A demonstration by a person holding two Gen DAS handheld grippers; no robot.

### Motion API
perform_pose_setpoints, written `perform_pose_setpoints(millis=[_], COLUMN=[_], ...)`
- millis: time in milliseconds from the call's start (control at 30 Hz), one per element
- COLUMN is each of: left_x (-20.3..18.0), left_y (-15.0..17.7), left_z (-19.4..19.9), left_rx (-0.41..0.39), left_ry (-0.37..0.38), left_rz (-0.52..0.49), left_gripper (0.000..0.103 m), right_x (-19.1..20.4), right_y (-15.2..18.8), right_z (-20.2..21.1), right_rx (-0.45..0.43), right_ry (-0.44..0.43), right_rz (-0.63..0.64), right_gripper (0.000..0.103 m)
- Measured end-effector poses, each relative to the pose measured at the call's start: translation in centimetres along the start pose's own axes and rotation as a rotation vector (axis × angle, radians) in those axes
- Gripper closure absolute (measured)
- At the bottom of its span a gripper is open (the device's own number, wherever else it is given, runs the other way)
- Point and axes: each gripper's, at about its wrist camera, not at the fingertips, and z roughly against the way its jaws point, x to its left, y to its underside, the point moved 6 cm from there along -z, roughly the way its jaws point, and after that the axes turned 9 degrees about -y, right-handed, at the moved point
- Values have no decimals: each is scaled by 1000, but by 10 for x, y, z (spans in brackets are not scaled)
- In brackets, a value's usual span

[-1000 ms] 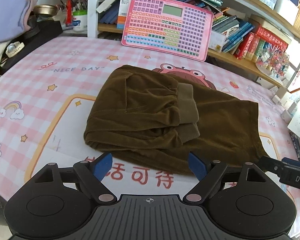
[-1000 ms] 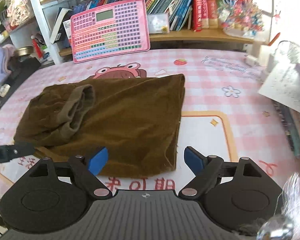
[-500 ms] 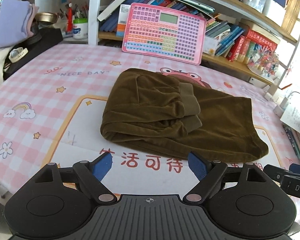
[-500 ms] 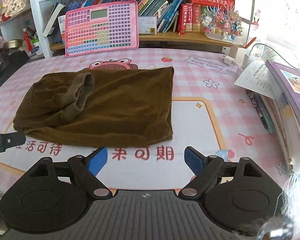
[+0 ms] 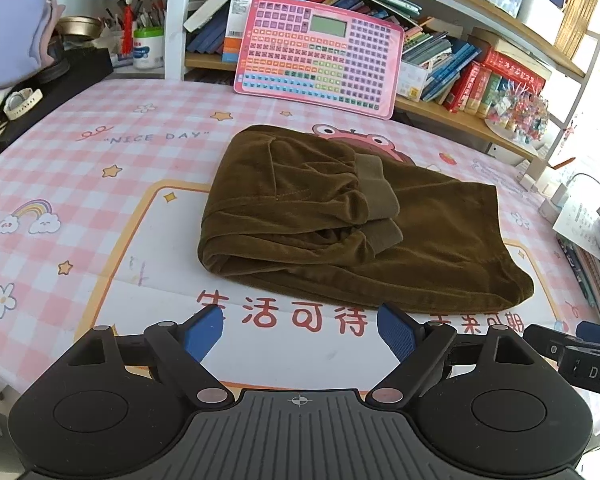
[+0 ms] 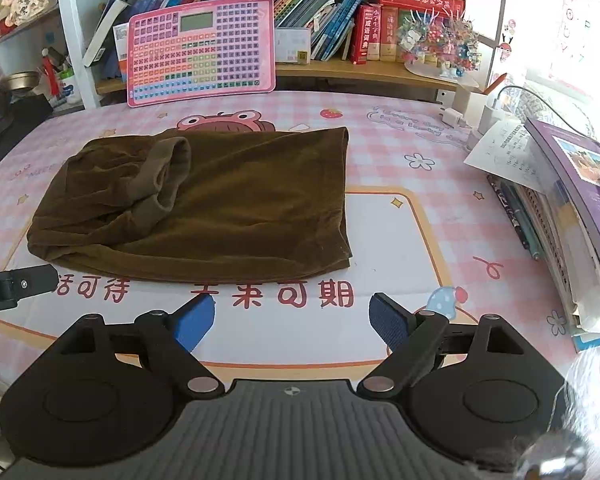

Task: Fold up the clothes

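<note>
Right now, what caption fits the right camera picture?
Folded brown pants lie on the pink table, right gripper open.

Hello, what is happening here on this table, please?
A person is folding clothes with two hand-held tongs. A brown garment lies folded on the pink checked tablecloth. The left tongs and the right tongs are both open, empty, and hover near the table's front edge, touching nothing.
</note>
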Motion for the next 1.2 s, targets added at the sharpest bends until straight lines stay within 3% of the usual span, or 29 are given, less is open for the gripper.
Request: perform_pose_setpoints(millis=[333,633,933,1200], left_x=[-18,-72,-115,-130], left_y=[-4,-13,-7,2], left_z=[-16,-21,-20,-12], left_rx=[36,28,43,67], left_ry=[-58,-133,-238,-303], left_rz=[28,40,63,71], left_gripper=[16,16,16,16], right_x=[-22,-80,-128,-142], right_y=[-10,-32,-54,-51], right_z=[-18,-39,-66,-95], right_rx=[16,29,89,275], right_ry=[-40,-139,-344,-572], right_rz=[14,-14,-71,-277], right_gripper=[19,19,23,46])
